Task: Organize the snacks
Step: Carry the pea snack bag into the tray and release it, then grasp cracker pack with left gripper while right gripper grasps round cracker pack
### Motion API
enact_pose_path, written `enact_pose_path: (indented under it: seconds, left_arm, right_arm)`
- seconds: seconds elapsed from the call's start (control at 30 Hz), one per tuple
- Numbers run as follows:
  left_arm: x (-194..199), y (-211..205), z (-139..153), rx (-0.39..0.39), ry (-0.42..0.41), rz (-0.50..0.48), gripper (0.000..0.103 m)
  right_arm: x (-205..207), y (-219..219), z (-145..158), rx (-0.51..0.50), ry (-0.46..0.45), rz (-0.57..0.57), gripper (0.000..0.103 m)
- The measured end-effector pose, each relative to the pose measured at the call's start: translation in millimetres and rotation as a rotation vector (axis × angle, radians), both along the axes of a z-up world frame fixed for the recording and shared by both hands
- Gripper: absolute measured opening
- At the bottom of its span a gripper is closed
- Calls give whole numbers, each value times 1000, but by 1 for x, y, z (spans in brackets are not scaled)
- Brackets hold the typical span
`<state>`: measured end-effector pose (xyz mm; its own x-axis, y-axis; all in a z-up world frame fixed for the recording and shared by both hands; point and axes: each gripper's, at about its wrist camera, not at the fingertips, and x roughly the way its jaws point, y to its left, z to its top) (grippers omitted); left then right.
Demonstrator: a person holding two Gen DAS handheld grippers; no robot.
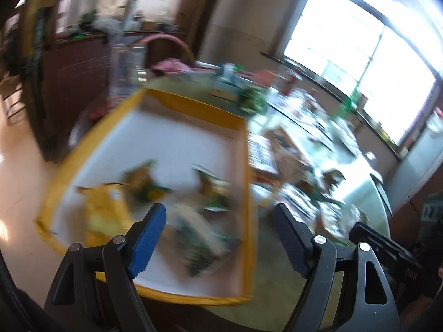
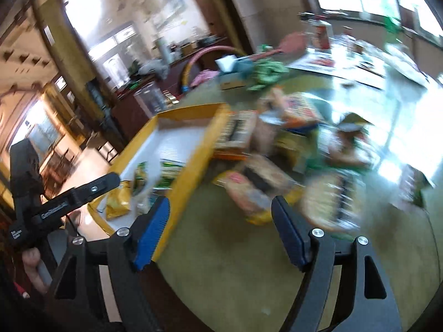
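A yellow-rimmed tray with a white floor lies on the green table and holds several snack packets, a yellow one and green ones. My left gripper is open and empty above the tray's near right corner. In the right wrist view the tray is at the left, and a blurred pile of snack packets lies to its right. My right gripper is open and empty above bare table in front of the pile. Both views are motion-blurred.
The left gripper's body shows at the left of the right wrist view. Boxes, green packets and papers crowd the table's far side. A dark cabinet and a pink hoop stand behind the table. Bright windows are at the right.
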<state>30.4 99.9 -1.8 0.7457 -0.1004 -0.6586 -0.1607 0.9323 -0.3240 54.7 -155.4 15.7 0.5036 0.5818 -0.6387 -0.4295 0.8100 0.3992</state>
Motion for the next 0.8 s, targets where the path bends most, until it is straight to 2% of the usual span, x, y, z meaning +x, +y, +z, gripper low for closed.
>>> enact_pose_path:
  seconds: [0.13, 0.27, 0.33, 0.47, 0.6, 0.7, 0.8]
  left_arm:
    - [19, -44, -2, 17, 44, -146, 80]
    - [46, -80, -12, 23, 128, -237, 80]
    - [60, -95, -18, 12, 170, -251, 80]
    - [91, -113, -33, -40, 266, -233, 79]
    - [104, -119, -44, -43, 346, -156, 78]
    - [115, -120, -48, -60, 380, -100, 78]
    - [125, -119, -48, -30, 393, -28, 78]
  right_arm:
    - [2, -51, -10, 10, 39, -85, 76]
    - [4, -82, -19, 31, 87, -118, 76]
    - [4, -90, -22, 27, 92, -142, 76]
    - [2, -99, -26, 11, 84, -160, 76]
    - [-1, -102, -29, 1, 74, -157, 76]
    - [-2, -101, -30, -4, 67, -148, 76]
    - [-3, -99, -33, -12, 61, -141, 76]
